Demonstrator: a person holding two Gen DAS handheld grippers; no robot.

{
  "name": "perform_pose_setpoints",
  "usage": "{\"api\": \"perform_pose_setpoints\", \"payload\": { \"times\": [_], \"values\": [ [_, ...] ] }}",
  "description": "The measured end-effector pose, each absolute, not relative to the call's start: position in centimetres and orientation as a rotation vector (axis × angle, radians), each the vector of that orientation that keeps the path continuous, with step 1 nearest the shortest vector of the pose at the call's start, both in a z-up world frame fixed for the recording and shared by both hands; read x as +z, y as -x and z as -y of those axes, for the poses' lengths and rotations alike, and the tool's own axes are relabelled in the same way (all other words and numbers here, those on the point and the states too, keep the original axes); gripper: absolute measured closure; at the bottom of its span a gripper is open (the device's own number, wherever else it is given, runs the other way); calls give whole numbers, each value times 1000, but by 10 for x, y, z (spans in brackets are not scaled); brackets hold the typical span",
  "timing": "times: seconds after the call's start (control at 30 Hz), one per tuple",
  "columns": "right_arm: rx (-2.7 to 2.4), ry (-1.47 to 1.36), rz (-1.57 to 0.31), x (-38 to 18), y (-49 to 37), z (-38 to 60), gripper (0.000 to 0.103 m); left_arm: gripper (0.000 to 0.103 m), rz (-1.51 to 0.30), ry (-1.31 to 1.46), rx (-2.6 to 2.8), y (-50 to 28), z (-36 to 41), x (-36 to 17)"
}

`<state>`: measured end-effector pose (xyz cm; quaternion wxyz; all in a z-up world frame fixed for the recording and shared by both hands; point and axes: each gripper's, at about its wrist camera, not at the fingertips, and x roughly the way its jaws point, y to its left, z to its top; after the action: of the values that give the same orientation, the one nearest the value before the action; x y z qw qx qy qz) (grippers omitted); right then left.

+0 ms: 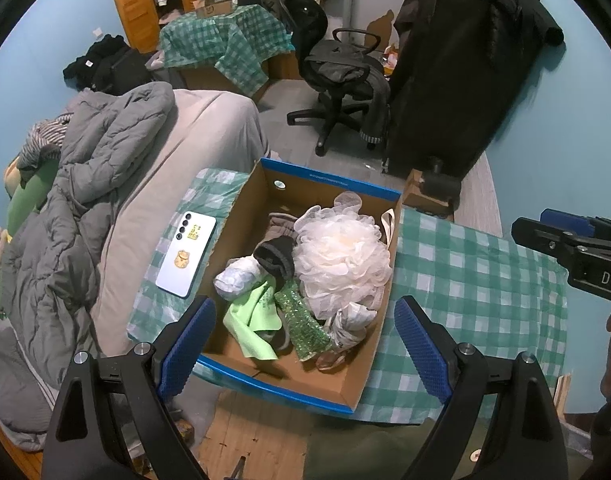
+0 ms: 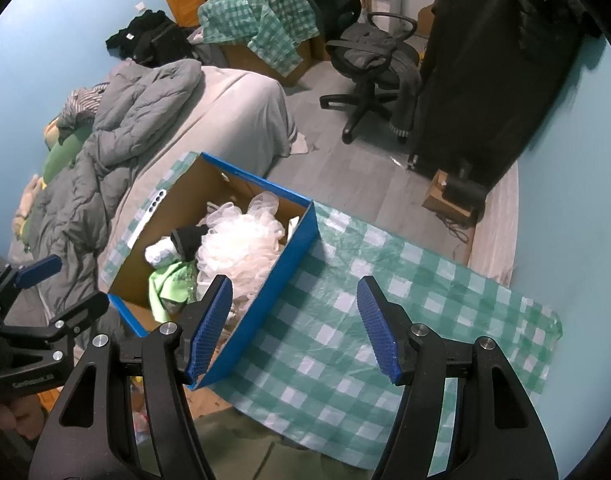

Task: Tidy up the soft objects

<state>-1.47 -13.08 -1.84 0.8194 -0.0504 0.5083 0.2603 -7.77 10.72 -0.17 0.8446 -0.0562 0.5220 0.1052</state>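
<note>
The soft things are gathered in the blue-edged cardboard box [image 1: 305,394] on the green checked tablecloth [image 1: 465,280]: a white mesh bath sponge [image 1: 337,260], a light green cloth [image 1: 249,320], a black sock [image 1: 275,258]. Lower items are partly hidden and hard to identify. The left gripper [image 1: 305,344] and the right gripper [image 2: 293,320] are seen spread apart, with nothing grasped.
</note>
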Motion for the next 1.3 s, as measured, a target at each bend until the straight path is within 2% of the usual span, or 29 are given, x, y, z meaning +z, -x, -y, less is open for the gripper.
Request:
{"api": "perform_pose_setpoints", "payload": {
  "times": [1.3],
  "values": [
    [562,110,-1082,-18,9,146,39,11,-1116,160,232,70,-104,-3]
  ]
}}
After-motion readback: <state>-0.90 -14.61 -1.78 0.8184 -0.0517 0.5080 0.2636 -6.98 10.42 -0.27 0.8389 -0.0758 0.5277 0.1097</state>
